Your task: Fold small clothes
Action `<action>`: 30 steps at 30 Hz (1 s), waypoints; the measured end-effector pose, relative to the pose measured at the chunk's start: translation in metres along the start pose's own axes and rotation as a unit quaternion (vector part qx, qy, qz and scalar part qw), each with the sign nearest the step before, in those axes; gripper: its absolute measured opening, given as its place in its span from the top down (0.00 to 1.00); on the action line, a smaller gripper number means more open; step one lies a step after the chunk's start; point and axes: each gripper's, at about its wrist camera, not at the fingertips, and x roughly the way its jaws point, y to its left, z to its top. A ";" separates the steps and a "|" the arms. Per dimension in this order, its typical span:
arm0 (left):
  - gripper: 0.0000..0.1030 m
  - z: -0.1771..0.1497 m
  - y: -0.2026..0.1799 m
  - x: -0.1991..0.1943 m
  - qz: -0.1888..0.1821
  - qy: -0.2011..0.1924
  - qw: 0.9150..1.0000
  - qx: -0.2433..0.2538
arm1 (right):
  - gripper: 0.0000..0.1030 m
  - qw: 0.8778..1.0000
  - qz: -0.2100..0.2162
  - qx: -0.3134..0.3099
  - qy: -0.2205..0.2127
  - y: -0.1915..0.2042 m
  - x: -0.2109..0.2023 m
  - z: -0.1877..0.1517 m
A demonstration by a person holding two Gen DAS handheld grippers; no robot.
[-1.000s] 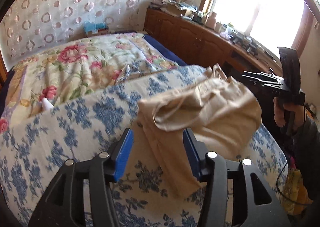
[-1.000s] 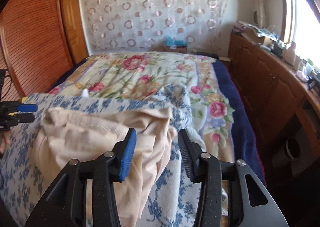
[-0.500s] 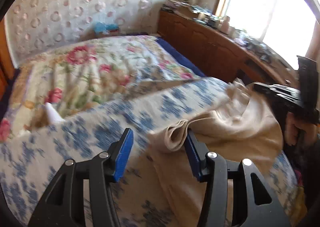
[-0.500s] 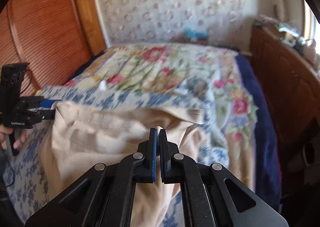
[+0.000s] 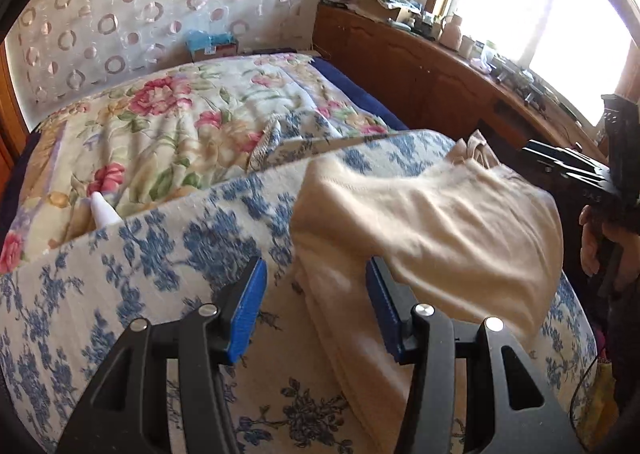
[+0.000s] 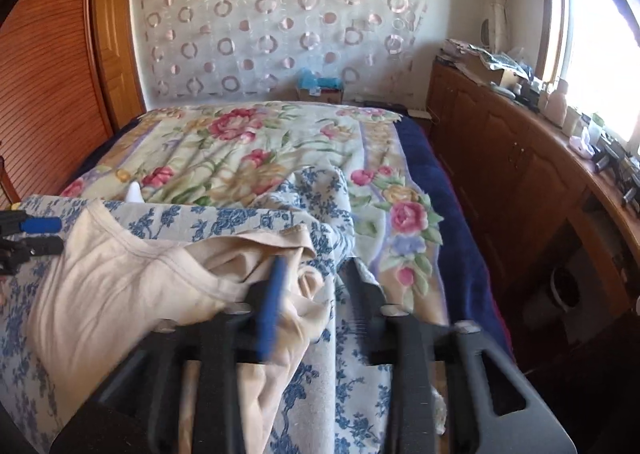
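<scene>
Now right claw (image 6: 316, 286) has just opened, releasing garment (image 6: 120, 286).

Both wrist views look steeply down, close, sharing the beige garment (image 5: 432, 222) on the bed (image 6: 280, 142).

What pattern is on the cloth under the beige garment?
Blue flowers on white cloth, under the beige garment; clearest in the left wrist view.

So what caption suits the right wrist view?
Open right gripper over a crumpled beige cotton garment on a blue-flowered bedspread.
</scene>
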 end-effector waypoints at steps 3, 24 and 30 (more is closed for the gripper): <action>0.51 -0.002 0.002 0.012 -0.005 0.015 1.000 -0.011 | 0.37 1.000 0.010 0.000 0.007 0.005 -0.006 -0.009; 0.91 -0.004 -0.015 -0.002 -0.037 -0.013 0.999 0.020 | 0.87 0.990 0.120 -0.004 0.076 0.034 0.030 -0.030; 0.91 -0.023 -0.003 -0.080 -0.015 -0.083 0.996 0.012 | 0.89 0.991 0.113 -0.070 -0.013 0.083 -0.030 -0.004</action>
